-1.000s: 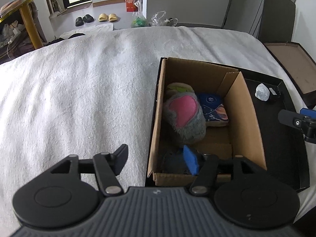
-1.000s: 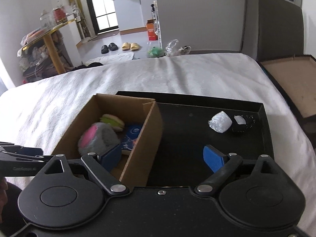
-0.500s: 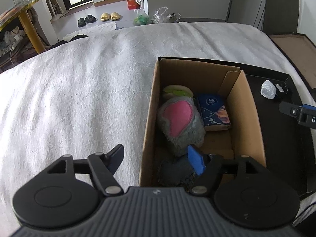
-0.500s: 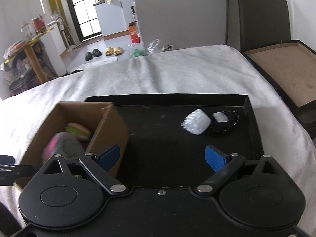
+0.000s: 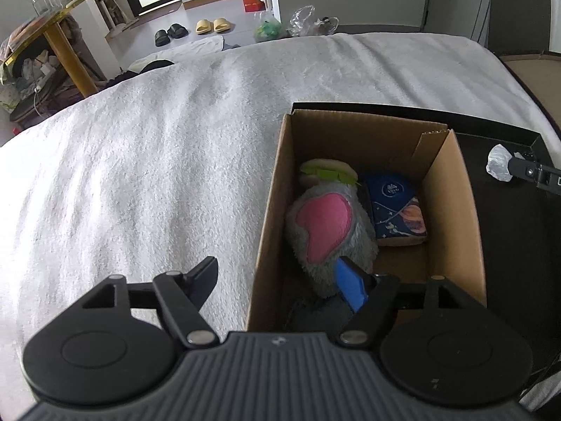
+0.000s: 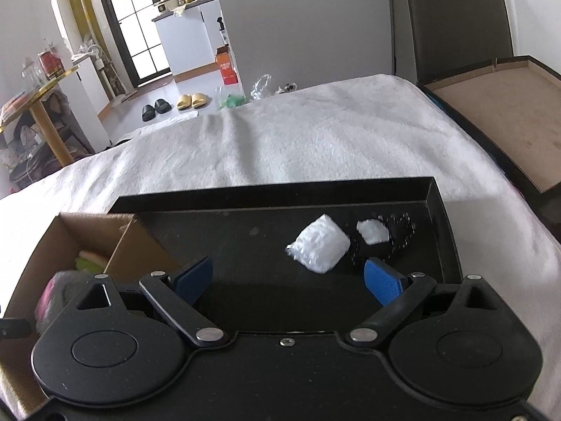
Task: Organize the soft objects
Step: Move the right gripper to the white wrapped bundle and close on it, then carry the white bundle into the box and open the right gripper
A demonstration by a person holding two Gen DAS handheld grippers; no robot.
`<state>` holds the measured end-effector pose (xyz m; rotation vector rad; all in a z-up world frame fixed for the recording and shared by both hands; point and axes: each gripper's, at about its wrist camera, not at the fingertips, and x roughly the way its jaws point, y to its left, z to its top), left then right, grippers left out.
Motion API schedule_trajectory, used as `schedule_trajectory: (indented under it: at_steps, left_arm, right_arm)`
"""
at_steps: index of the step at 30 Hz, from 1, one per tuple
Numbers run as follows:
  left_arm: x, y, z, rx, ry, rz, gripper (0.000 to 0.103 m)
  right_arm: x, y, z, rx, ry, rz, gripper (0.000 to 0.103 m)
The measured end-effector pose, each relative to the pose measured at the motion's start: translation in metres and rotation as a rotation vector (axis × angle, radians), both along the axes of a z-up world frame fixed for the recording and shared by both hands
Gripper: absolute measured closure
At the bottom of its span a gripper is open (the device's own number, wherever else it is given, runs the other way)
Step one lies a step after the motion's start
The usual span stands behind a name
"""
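Observation:
A cardboard box (image 5: 452, 189) stands in the left end of a black tray (image 6: 273, 191) on the bed. In it lie a grey and pink plush (image 5: 329, 228), a burger plush (image 5: 328, 170), a blue tissue pack (image 5: 396, 207) and a dark cloth (image 5: 315, 312) at the near end. My left gripper (image 5: 277, 273) is open and straddles the box's left wall, holding nothing. My right gripper (image 6: 287, 275) is open over the tray floor. Just beyond its fingertips lies a white soft packet (image 6: 319, 244), beside a black item with a white patch (image 6: 389, 236).
A white fleecy blanket (image 5: 140, 175) covers the bed around the tray. A brown-lined lid or board (image 6: 498, 105) lies off the bed's right side, below a dark panel (image 6: 455, 17). Slippers (image 5: 210, 26) and a gold-legged table (image 5: 70, 45) are on the floor beyond.
My right gripper has swung right and down, from the box's edge to the tray in front of the white packet. My left gripper has spread wider and shifted along the box's left wall.

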<state>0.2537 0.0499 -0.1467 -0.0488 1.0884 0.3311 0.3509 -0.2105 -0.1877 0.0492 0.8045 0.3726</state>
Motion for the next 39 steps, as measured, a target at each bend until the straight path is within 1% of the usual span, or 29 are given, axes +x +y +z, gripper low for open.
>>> schedule_trajectory:
  at_steps: [5, 9, 12, 18, 21, 24, 25, 26, 28, 33, 39]
  left_arm:
    - [0.007, -0.007, 0.001, 0.029, 0.015, -0.008, 0.03]
    - [0.014, -0.013, -0.001, 0.055, 0.031, -0.02, 0.03]
    - [0.019, -0.016, -0.004, 0.063, 0.041, -0.019, 0.03]
    - [0.029, -0.023, -0.008, 0.074, 0.057, -0.022, 0.03]
    - [0.033, -0.025, -0.01, 0.078, 0.066, -0.022, 0.03]
    - [0.035, -0.026, -0.011, 0.082, 0.071, -0.023, 0.03]
    - [0.036, -0.026, -0.011, 0.082, 0.071, -0.025, 0.03]
    - [0.036, -0.027, -0.012, 0.082, 0.073, -0.027, 0.03]
    - [0.037, -0.027, -0.012, 0.083, 0.073, -0.029, 0.03]
    - [0.036, -0.027, -0.01, 0.086, 0.067, -0.025, 0.03]
    - [0.032, -0.025, -0.005, 0.076, 0.053, -0.02, 0.03]
  right_arm:
    - [0.008, -0.003, -0.015, 0.005, -0.021, -0.008, 0.01]
    - [0.012, -0.006, -0.026, 0.015, -0.019, 0.002, 0.011]
    - [0.016, -0.006, -0.031, 0.021, -0.017, 0.012, 0.016]
    - [0.025, -0.004, -0.04, 0.013, -0.027, 0.011, 0.019]
    - [0.031, -0.003, -0.044, 0.021, -0.021, 0.009, 0.024]
    - [0.033, 0.0, -0.048, 0.008, -0.026, 0.016, 0.03]
    - [0.034, 0.002, -0.048, -0.005, -0.032, 0.02, 0.035]
    - [0.035, 0.003, -0.049, -0.011, -0.029, 0.021, 0.044]
    - [0.036, 0.001, -0.052, -0.008, -0.005, 0.018, 0.054]
    - [0.033, -0.005, -0.047, 0.006, -0.014, 0.023, 0.055]
    - [0.025, -0.008, -0.039, 0.003, 0.008, 0.035, 0.055]
